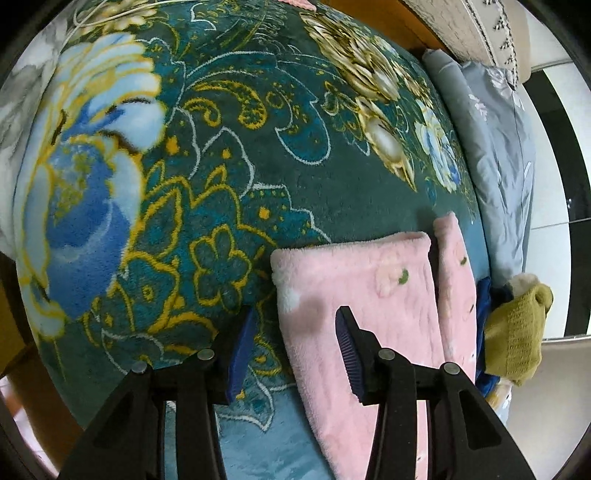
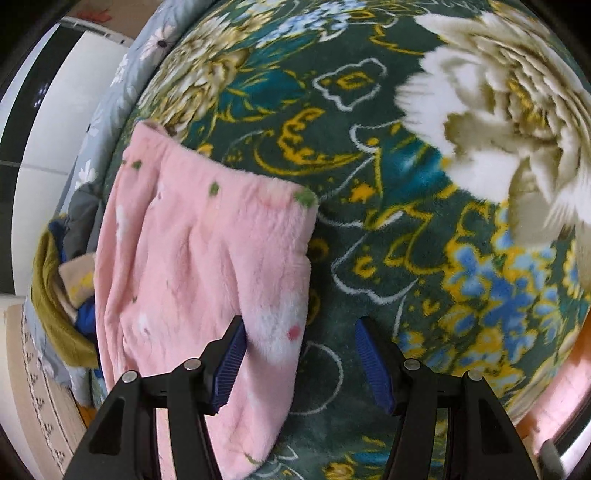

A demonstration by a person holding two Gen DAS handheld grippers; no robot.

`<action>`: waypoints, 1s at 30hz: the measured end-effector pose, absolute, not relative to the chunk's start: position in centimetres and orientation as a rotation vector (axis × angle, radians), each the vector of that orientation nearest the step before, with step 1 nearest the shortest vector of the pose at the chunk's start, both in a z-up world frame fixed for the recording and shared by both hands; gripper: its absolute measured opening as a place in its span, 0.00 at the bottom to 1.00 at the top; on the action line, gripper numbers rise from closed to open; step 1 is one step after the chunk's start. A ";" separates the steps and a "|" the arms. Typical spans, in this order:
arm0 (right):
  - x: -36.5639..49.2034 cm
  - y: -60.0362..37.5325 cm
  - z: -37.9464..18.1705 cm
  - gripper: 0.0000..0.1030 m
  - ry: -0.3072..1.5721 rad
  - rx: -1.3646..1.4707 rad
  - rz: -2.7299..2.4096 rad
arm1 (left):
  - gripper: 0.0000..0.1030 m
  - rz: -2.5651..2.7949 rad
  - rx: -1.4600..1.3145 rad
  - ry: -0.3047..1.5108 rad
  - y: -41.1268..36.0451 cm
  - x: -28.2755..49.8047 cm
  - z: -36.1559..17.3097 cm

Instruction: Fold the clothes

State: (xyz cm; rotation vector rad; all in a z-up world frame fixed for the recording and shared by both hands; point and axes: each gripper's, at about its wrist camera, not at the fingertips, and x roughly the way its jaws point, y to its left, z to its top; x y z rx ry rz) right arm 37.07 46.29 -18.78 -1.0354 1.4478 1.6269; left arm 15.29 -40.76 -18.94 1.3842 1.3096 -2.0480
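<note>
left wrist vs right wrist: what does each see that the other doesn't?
Left wrist only: the large blue flower printed on the blanket, a white cord near the top edge, and the open left tool straddling the garment's edge.

Right wrist only: the big white-and-beige flower print and the open right tool over the garment's other edge.

Both: the fluffy pink fleece garment lying on the dark green floral plush blanket, the grey floral bedding beside it, and the mustard-yellow knitted cloth.

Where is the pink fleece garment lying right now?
The pink fleece garment lies flat on the green floral blanket, low and right in the left wrist view, low and left in the right wrist view, beside a mustard-yellow cloth at the blanket's edge.
</note>
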 end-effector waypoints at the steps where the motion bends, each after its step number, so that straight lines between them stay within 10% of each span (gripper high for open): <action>1: 37.0 46.3 -18.8 0.63 1.451 -1.020 1.614 | 0.40 -2.043 1.384 1.298 -40.7 15.3 -18.9; 4: 37.0 46.4 -18.6 0.59 1.472 -0.966 1.571 | 0.30 -2.005 1.375 1.291 -40.7 15.5 -19.0; 6: 36.9 46.5 -18.4 0.20 1.516 -0.930 1.556 | 0.22 -1.985 1.374 1.297 -40.7 15.2 -19.1; 8: 36.1 46.6 -17.9 0.05 1.530 -0.974 1.533 | 0.03 -2.021 1.342 1.298 -40.8 14.8 -17.9; 16: 38.3 45.9 -7.0 0.04 1.266 -0.856 2.039 | 0.02 -2.310 1.139 1.271 -41.3 15.7 -11.5; 30: 41.7 45.4 -14.8 0.04 1.274 -1.101 1.709 | 0.03 -2.123 1.348 1.220 -42.0 18.5 -18.4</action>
